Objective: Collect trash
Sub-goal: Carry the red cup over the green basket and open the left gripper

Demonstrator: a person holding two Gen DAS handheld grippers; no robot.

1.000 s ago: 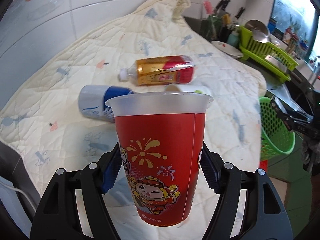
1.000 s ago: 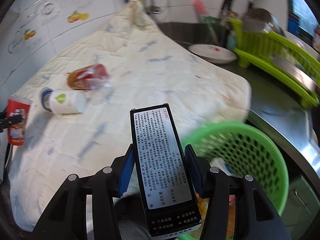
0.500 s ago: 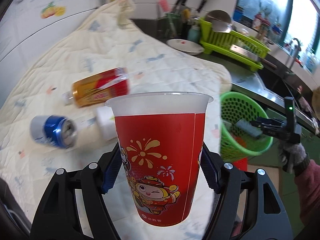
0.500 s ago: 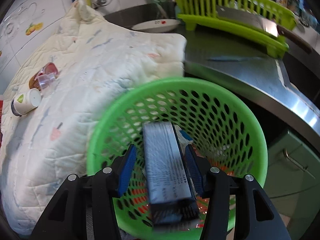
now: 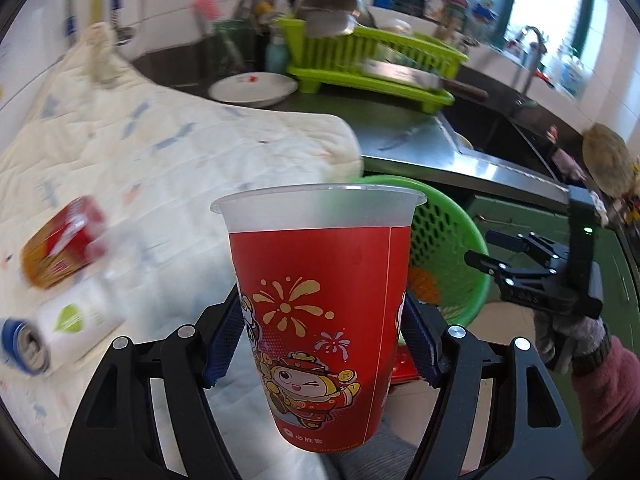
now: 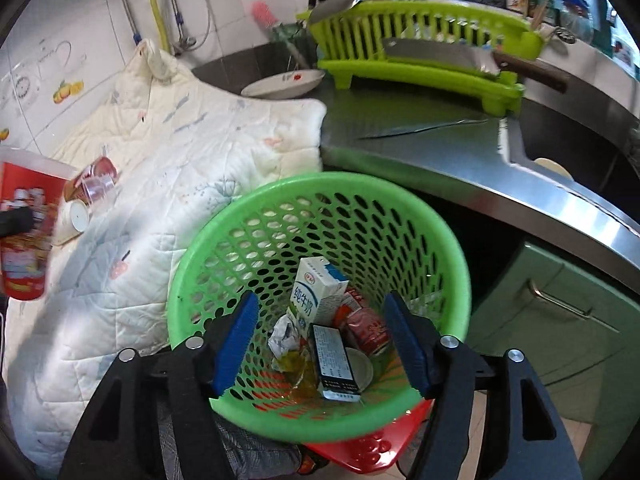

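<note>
The left gripper [image 5: 324, 330] is clamped on the red cup [image 5: 320, 280], which stands upright between its blue pads. The basket [image 5: 448, 240] is just behind the cup, to the right. The right gripper [image 6: 324, 338] hangs above the basket [image 6: 320, 216]; its jaws have just been opening and stand apart, with nothing between them. The dark box [image 6: 334, 360] lies below, inside the basket, beside a milk carton [image 6: 316, 296].

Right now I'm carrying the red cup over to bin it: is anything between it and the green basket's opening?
Only the right tool, open and empty, held at the green basket's far rim. The basket mouth is otherwise unobstructed. The red cup sits gripped in the left tool.
</note>
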